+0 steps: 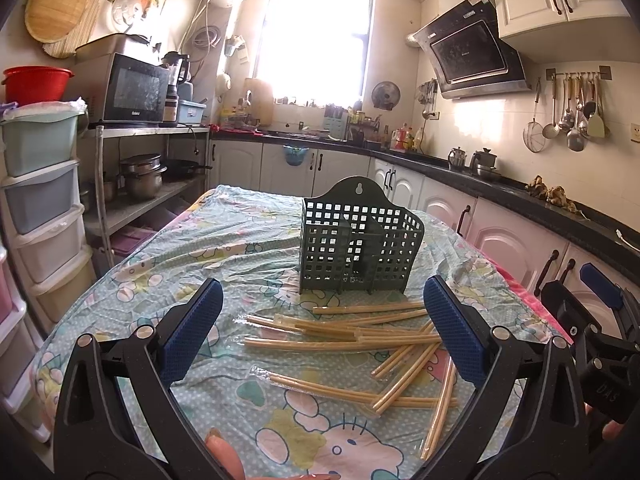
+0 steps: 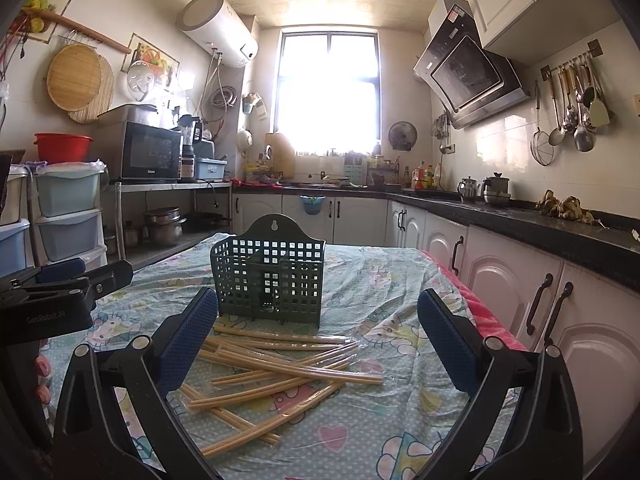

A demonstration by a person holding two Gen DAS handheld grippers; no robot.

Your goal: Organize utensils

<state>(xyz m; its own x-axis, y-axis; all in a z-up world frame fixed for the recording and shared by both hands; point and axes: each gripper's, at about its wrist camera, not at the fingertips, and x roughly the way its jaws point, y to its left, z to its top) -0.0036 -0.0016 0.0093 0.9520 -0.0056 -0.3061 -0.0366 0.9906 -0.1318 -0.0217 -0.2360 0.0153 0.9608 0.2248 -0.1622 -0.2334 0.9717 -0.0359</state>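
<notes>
A dark green perforated utensil holder [image 1: 358, 246] [image 2: 270, 280] stands upright on the table, with several wrapped pairs of wooden chopsticks [image 1: 348, 342] [image 2: 280, 372] scattered in front of it. My left gripper [image 1: 324, 328] hovers open above the pile, nothing between its blue pads. My right gripper [image 2: 316, 338] is open too, over the same pile, empty. In the left wrist view the right gripper's body [image 1: 592, 328] shows at the right edge. The left gripper's body [image 2: 60, 292] appears at the left of the right wrist view.
A cartoon-print cloth under clear plastic covers the table [image 1: 200, 256] [image 2: 380, 280]. White cabinets and a dark counter [image 2: 520, 216] run along the right. Stacked plastic drawers [image 1: 40, 184] and a shelf with a microwave [image 1: 132, 88] stand on the left.
</notes>
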